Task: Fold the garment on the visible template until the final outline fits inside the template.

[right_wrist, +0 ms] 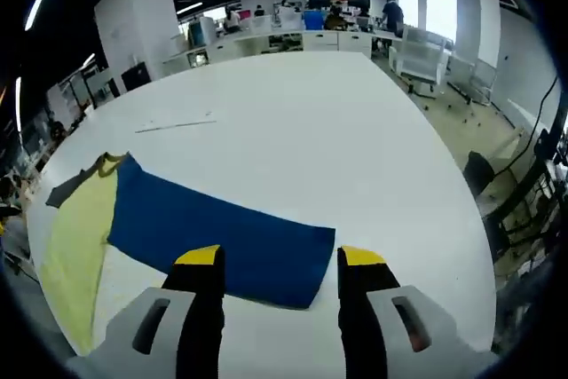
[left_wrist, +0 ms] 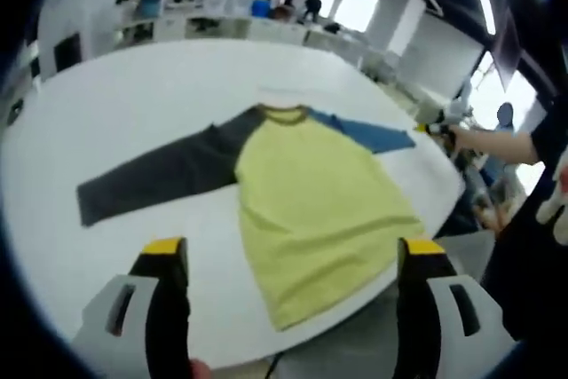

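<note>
In the left gripper view, the left claw stands wide, its two yellow-tipped jaws rising at about seven and five o'clock with nothing between them but air. It hovers above the near edge of the white worktop, tilted down toward it, touching nothing. The shirt lies flat in the middle of the view: a yellow-green body running from the centre down toward six o'clock, its hem reaching the worktop's edge between the jaws. Its dark grey sleeve stretches out toward nine o'clock, and the blue sleeve points toward two o'clock. At that blue cuff, near three o'clock, the right claw shows small, with a person's forearm behind it reaching in from the edge.

In the right gripper view, the right claw is open at a middling width, holding nothing, its yellow tips at about seven and five o'clock. The blue sleeve lies flat on the worktop, running from nine o'clock down to the centre, and its cuff end sits right between the jaw tips; whether the tips touch the cloth I cannot tell. The yellow-green body shows at eight o'clock, with a bit of dark cloth by the collar at nine. A thin pale line lies on the worktop around eleven o'clock, well apart from the shirt.
</note>
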